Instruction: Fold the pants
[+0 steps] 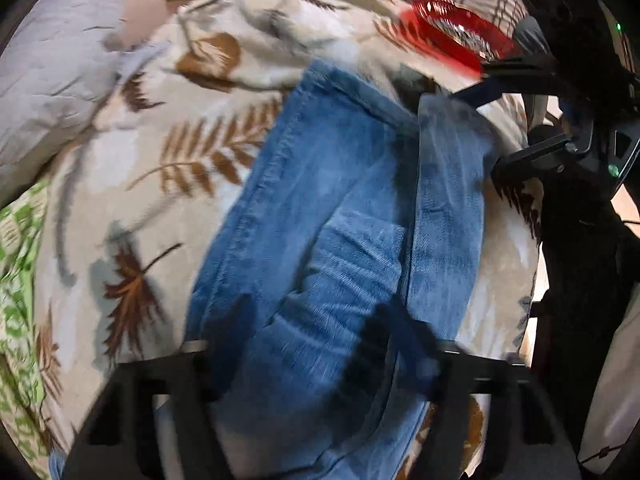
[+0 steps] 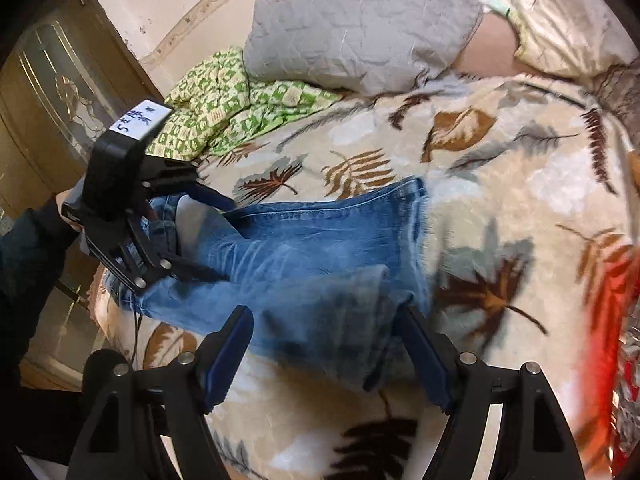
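Note:
Blue jeans lie folded on a leaf-print blanket; they also show in the right wrist view. My left gripper is open, its fingers spread over the near end of the jeans; it also shows in the right wrist view at the waistband end. My right gripper is open, its blue-padded fingers straddling a folded edge of the jeans. It also shows in the left wrist view at the far right edge of the jeans.
A grey pillow and a green checked cloth lie at the head of the bed. A red glossy object sits near the blanket's edge. A wooden cabinet stands beside the bed.

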The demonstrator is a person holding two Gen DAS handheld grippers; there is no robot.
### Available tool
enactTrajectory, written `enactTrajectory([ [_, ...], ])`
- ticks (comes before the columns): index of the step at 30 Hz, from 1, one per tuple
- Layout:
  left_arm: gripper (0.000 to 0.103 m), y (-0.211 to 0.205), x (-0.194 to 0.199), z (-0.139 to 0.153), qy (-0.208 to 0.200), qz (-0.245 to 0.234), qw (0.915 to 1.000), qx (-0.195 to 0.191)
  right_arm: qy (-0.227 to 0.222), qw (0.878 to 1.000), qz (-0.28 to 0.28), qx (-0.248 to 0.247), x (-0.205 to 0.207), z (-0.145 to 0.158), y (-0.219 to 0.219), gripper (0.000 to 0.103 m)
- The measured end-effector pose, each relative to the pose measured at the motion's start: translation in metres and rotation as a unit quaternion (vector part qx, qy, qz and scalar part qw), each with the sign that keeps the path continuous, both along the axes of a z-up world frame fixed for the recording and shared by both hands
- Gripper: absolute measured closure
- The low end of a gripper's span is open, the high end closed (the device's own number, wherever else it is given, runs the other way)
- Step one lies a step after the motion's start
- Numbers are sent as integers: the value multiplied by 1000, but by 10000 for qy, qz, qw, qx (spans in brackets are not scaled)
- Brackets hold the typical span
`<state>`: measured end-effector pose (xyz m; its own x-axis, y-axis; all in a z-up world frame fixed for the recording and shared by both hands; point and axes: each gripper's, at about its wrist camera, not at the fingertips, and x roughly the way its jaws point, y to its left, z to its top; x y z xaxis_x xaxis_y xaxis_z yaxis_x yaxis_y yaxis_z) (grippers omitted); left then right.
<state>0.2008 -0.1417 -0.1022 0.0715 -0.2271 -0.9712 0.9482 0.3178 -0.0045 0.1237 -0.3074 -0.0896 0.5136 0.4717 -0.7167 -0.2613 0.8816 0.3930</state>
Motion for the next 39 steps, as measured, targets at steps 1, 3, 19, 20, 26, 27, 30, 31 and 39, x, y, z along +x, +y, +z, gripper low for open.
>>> enactTrajectory([
  [1,67,-2,-1,-3,49,-21,10000,51,115,9999,89,-22,5,-6,4,25],
  [3,81,-4,-5,-13,90,-100,9998,163,247,9995,204,-80,8,-15,9,38],
  [19,99,35,10,75,-822,943,9868,-1025,-1692,9710,847,-1461,17,62,23,83],
  [20,99,33,11,68,-781,982,9875,-957,-1579,9726,849,-1483,25,56,23,83],
  [26,99,10,16,-1,-520,1038,9931,-172,-583,9807,984,-1583,33,-17,23,83],
  [27,99,9,18,-8,-449,1100,9928,-128,-514,9819,983,-1535,31,-22,22,83],
  [30,95,10,21,-12,-391,1193,9920,-136,-403,9838,913,-1491,27,-30,14,83],
  [31,89,12,21,-8,-390,1203,9918,-165,-344,9860,831,-1406,26,-28,9,83],
  [39,0,42,-30,35,-1258,789,9872,-578,-523,9875,714,-1307,-2,5,-14,32],
])
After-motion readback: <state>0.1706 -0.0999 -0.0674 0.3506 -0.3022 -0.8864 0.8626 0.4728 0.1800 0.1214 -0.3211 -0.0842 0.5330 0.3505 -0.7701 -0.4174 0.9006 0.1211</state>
